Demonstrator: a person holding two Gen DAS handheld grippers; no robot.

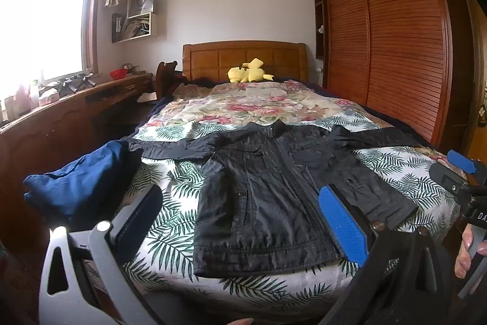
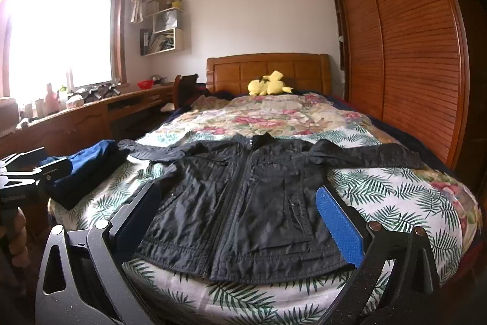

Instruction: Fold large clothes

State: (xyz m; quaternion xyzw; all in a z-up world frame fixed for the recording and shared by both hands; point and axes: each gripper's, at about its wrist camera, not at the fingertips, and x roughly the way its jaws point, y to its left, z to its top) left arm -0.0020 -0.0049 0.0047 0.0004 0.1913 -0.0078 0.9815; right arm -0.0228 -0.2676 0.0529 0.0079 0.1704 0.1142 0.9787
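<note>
- We stand at the foot of a bed (image 1: 170,236) covered with a leaf-print sheet, with a flowered quilt (image 1: 243,105) farther up.
- A black jacket (image 1: 274,188) lies flat on the near end of the bed, front up and zipped, collar toward the headboard and hem toward us.
- Both sleeves stretch out to the sides, so no fold shows yet; we judge the work on this jacket has not begun.
- At the bed's left edge sits a folded blue garment (image 1: 79,188), touching the tip of the jacket's left sleeve; it looks like a piece already done.
- Our left hand-held gripper (image 1: 243,221) hovers over the jacket's lower half with its fingers spread wide, holding nothing.
- Our right hand-held gripper (image 2: 240,221) hangs above the hem, also spread wide and empty.
- Neither hand-held gripper appears to touch the cloth.
- What is left, as we judge it: bring each sleeve across the body, then fold the jacket down to a compact stack.
- A yellow plush (image 1: 248,72) rests by the headboard, well apart from the jacket.
- A wardrobe (image 1: 395,35) stands on the right and a cluttered counter (image 1: 76,99) runs under the window on the left.
</note>
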